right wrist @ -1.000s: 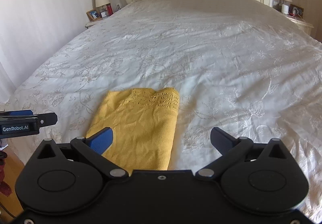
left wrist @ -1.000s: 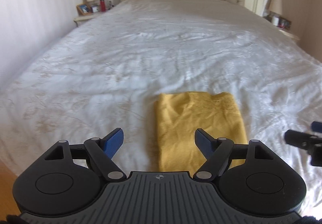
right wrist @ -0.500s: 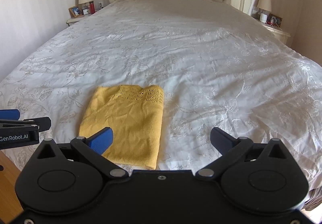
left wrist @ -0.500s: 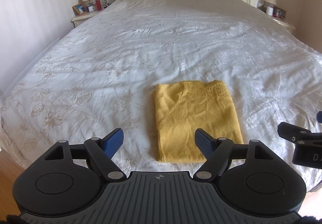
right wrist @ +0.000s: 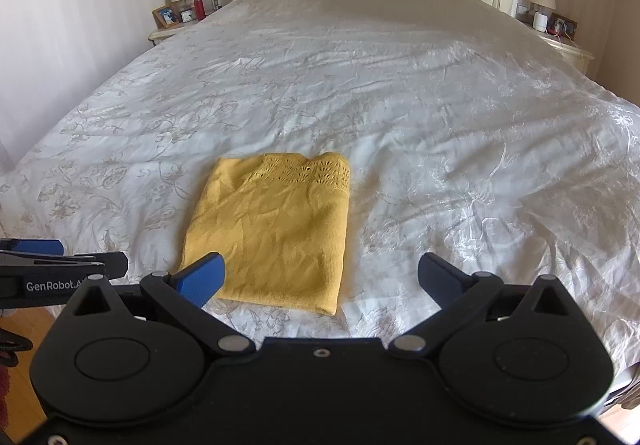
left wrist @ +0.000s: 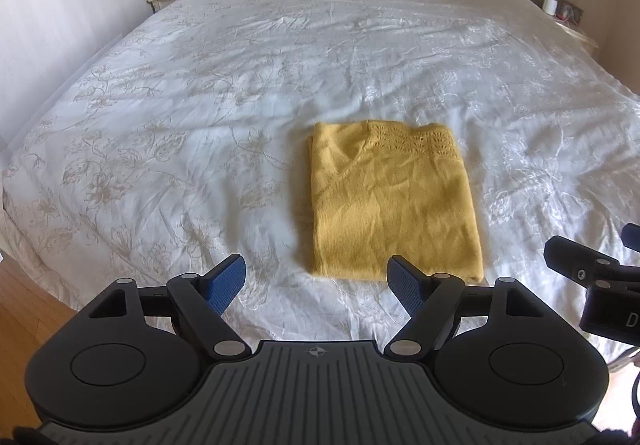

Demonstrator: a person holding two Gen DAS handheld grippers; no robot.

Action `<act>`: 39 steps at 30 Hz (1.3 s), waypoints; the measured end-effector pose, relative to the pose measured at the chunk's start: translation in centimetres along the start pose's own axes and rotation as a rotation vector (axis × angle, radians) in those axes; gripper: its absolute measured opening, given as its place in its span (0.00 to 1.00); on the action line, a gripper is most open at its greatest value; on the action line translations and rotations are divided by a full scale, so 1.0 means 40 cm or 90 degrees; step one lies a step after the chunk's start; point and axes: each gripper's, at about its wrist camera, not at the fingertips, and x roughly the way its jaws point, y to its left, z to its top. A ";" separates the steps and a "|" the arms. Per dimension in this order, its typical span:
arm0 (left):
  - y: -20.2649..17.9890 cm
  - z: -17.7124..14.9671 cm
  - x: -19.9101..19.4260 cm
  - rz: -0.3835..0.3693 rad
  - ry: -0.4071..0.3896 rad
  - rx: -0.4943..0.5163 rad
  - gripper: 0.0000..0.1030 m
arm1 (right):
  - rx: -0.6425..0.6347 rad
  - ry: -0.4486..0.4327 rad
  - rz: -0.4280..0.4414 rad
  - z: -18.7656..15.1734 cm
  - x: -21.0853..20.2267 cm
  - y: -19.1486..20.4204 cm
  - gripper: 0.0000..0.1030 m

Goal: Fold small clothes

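Bed (left wrist: 240, 93), white floral cover: carries all. Yellow top (left wrist: 390, 205), folded rectangle, flat near foot edge. Left hand-held gripper (left wrist: 316, 281): fingers apart, empty, short of top. Right hand-held gripper (right wrist: 320, 277): fingers apart, empty.

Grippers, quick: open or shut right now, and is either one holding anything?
Left gripper: open, holding nothing, short of the yellow top.
Right gripper: open, holding nothing; the top lies folded on the bed.
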 end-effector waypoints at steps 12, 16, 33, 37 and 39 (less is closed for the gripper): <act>-0.017 0.007 0.007 -0.006 0.016 0.001 0.75 | 0.006 0.013 0.022 0.001 0.006 0.007 0.99; -0.016 0.008 0.011 -0.005 0.021 0.003 0.75 | 0.014 0.018 0.025 0.002 0.011 0.004 0.99; -0.019 0.004 0.023 -0.001 0.047 -0.001 0.75 | 0.015 0.032 0.032 0.003 0.023 0.003 0.99; -0.021 0.006 0.026 -0.002 0.049 0.000 0.75 | 0.016 0.032 0.032 0.003 0.024 0.004 0.99; -0.023 0.008 0.029 -0.002 0.049 0.001 0.75 | 0.016 0.033 0.032 0.003 0.025 0.003 0.99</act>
